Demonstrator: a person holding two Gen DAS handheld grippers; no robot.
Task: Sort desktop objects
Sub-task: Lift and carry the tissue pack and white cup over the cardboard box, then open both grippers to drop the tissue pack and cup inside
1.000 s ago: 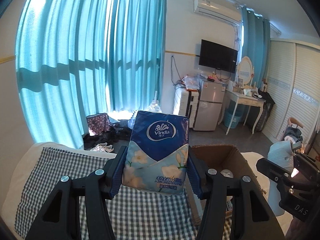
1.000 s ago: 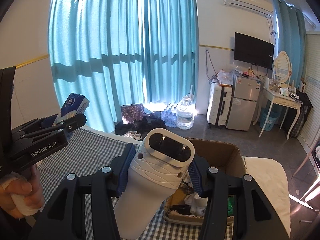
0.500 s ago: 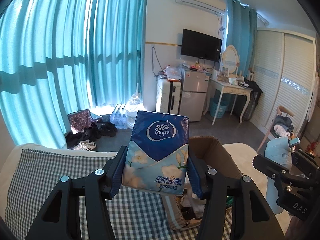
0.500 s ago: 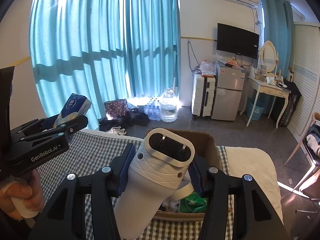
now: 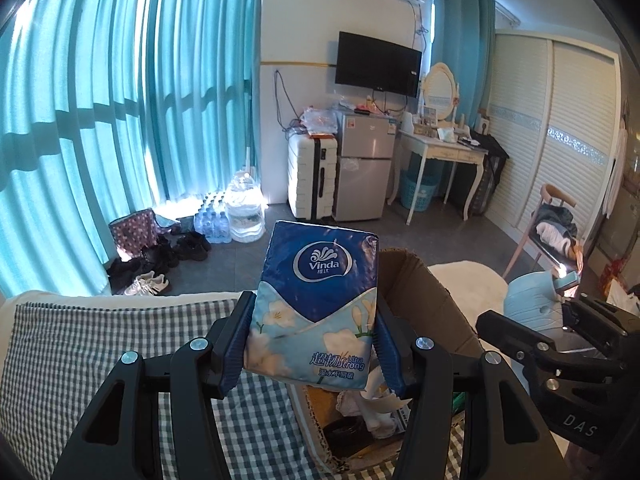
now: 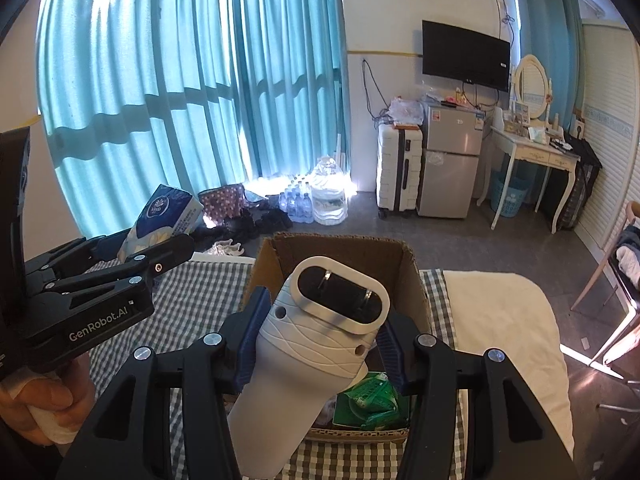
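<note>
My left gripper point(image 5: 312, 350) is shut on a blue Vinda tissue pack point(image 5: 316, 304), held upright above the checkered cloth just left of an open cardboard box point(image 5: 424, 300). My right gripper point(image 6: 318, 346) is shut on a white handheld device with a dark oval opening point(image 6: 320, 332), held over the box point(image 6: 340, 252). The box holds a green packet point(image 6: 372, 400) and other small items. In the right wrist view the left gripper point(image 6: 156, 250) and its tissue pack point(image 6: 160, 220) hang at the left, with a hand point(image 6: 44, 404) below. The right gripper point(image 5: 560, 344) shows at the right of the left wrist view.
A checkered cloth point(image 5: 80, 344) covers the surface, with a white cover point(image 6: 500, 320) to the right of the box. Beyond lie shoes, water bottles point(image 5: 244, 216), a white suitcase point(image 5: 312, 176), a small fridge point(image 5: 364, 168), a dressing table point(image 5: 440, 152) and a chair point(image 5: 556, 232).
Both grippers have moved forward and down toward the box with their loads. The box now looks nearer and its contents show. Neither grip has changed.
</note>
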